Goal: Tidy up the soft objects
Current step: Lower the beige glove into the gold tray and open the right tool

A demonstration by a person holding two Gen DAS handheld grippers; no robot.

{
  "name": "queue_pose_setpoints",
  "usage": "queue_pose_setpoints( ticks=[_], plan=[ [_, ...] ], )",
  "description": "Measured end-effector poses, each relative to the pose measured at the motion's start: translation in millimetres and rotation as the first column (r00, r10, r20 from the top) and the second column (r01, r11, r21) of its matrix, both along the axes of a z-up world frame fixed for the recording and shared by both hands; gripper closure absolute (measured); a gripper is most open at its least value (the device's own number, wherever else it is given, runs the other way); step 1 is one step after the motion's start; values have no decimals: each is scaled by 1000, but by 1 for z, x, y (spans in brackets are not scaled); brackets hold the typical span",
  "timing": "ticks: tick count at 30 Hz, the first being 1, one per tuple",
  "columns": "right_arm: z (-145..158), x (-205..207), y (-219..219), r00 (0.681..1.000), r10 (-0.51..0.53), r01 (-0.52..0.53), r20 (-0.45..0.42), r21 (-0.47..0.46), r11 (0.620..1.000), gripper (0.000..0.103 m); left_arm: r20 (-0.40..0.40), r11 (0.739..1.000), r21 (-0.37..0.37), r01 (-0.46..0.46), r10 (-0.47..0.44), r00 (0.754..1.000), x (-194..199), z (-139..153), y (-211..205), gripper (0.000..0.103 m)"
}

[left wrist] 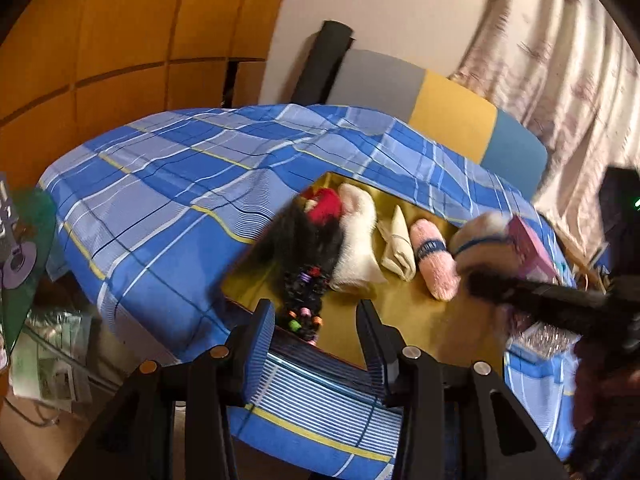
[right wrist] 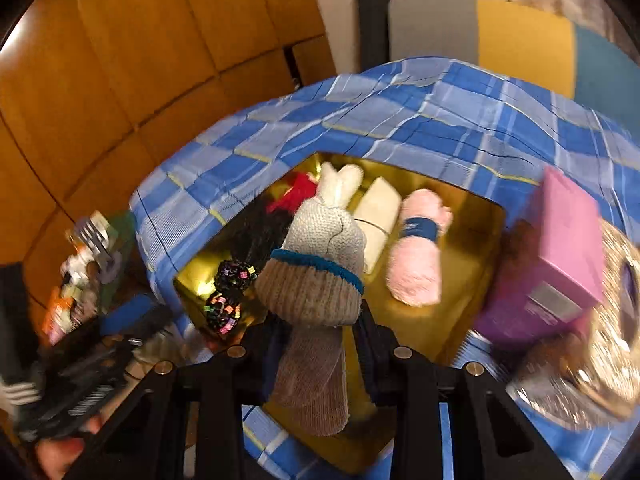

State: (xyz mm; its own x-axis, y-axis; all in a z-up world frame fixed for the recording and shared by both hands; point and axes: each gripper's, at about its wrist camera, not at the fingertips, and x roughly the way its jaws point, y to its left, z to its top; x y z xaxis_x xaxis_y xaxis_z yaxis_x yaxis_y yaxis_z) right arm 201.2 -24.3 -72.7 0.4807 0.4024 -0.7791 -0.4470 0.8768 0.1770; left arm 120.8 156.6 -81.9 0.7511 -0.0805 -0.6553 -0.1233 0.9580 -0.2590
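A grey knitted sock (right wrist: 320,276) with a blue band hangs clamped in the right gripper (right wrist: 320,344), above the near part of a gold tray (right wrist: 472,240). In the tray lie a pink roll (right wrist: 416,256), a cream folded cloth (right wrist: 378,216), a white plush piece (left wrist: 358,240) and black fuzzy socks (left wrist: 304,272). The left gripper (left wrist: 316,336) stands parted and grasps nothing, over the tray's near edge. A blue plaid sheet (left wrist: 160,200) surrounds the tray; a pink box (right wrist: 560,252) sits just right of it.
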Motion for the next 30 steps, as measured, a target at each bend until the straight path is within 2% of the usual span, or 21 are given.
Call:
queue_pose_setpoints(
  ticks=[6, 14, 18, 19, 25, 30],
  plan=[
    [-25, 22, 35, 991, 115, -122, -69, -108, 987, 69, -12, 998, -29, -47, 47, 999, 2, -1, 18, 60],
    [-44, 34, 65, 977, 159, -174, -140, -99, 980, 68, -22, 995, -65, -76, 75, 997, 3, -4, 28, 60],
    [-56, 28, 85, 960, 219, -240, -174, -110, 965, 65, -19, 995, -64, -75, 74, 997, 3, -3, 29, 60],
    [-57, 26, 87, 958, 225, -246, -176, -108, 963, 62, -20, 995, -62, -76, 75, 997, 3, -3, 29, 60],
    [-47, 18, 71, 975, 157, -167, -155, -57, 984, 49, -40, 994, -71, -81, 79, 996, 5, -7, 32, 60],
    [-27, 9, 39, 991, 82, -82, -102, 4, 997, 49, -43, 993, -96, -64, 60, 997, 5, -10, 30, 60]
  ],
)
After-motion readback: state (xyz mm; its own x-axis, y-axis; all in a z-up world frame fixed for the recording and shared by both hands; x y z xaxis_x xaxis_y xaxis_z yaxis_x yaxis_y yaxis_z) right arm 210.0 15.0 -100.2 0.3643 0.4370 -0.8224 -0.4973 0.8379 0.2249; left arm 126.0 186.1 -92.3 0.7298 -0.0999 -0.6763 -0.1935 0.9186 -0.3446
